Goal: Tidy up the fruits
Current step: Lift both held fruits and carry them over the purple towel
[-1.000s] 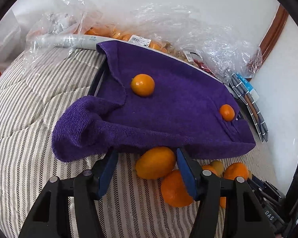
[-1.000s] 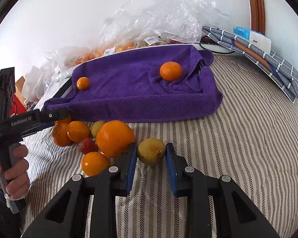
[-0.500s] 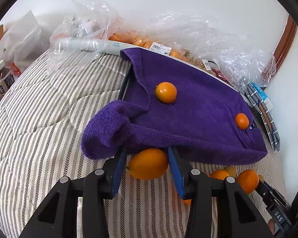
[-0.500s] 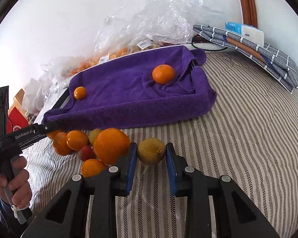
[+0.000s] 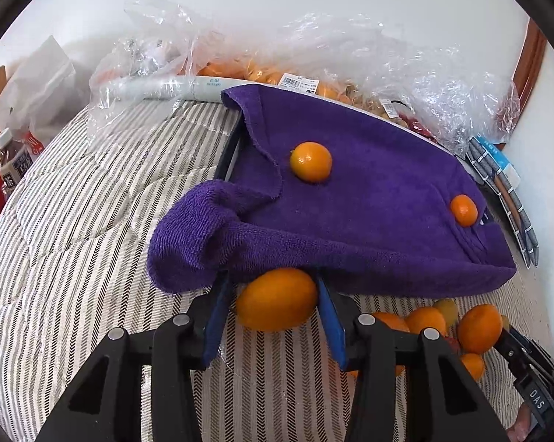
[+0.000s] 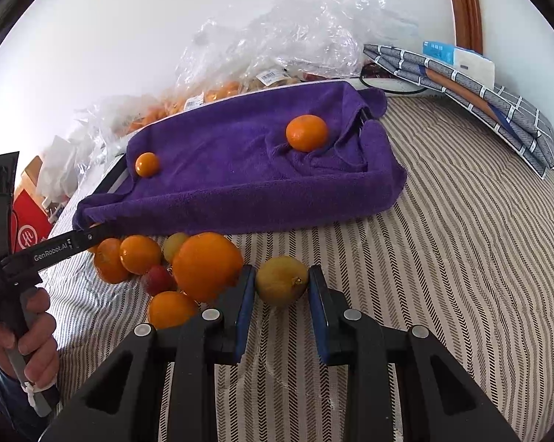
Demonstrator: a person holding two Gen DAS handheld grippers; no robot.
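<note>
My left gripper (image 5: 273,280) has an oval orange fruit (image 5: 277,300) between its blue pads, right at the front edge of the purple towel (image 5: 369,199). Its jaws are opening slightly, but the pads still touch the fruit. My right gripper (image 6: 281,270) is shut on a yellowish lemon (image 6: 282,281) resting on the striped bedding (image 6: 461,258). Beside it lies a pile of oranges (image 6: 207,265) with a small red fruit (image 6: 158,280). On the towel (image 6: 240,154) sit an orange (image 6: 306,132) and a smaller one (image 6: 147,164). A hand (image 6: 23,335) holds the left gripper's handle.
Crumpled plastic bags (image 5: 314,55) with packed fruit line the wall behind the towel. A folded grey checked cloth (image 6: 479,95) lies at the back right. A bottle (image 5: 11,162) and a red box (image 6: 30,228) stand off the bed's left side.
The left jaws closed from wide apart onto the oval orange fruit, and that view swung so the towel sits further right. The right gripper kept its grip on the lemon.
</note>
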